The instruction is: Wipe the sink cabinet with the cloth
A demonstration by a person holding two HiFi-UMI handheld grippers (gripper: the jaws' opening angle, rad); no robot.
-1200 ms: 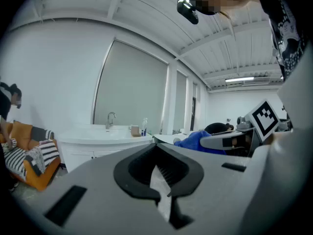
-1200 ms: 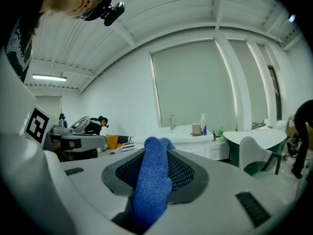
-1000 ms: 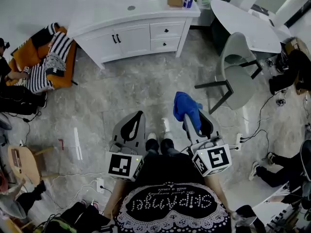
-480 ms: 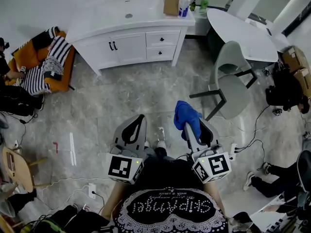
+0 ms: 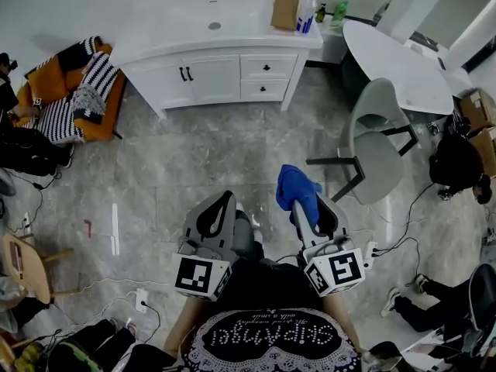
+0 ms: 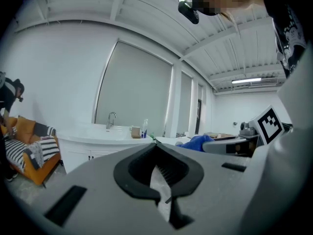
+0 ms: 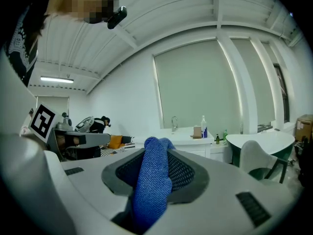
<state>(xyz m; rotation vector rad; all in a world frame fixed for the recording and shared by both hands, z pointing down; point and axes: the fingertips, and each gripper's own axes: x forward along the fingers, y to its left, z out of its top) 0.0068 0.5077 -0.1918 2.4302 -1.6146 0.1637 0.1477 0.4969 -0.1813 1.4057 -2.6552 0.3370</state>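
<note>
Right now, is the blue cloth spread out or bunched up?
Bunched up: the cloth is a narrow wad pinched between the right gripper's jaws, its top poking out.

The right tool [image 7: 155,180] grips the blue cloth [image 7: 152,185]; the sink cabinet [image 7: 188,143] stands well beyond.
</note>
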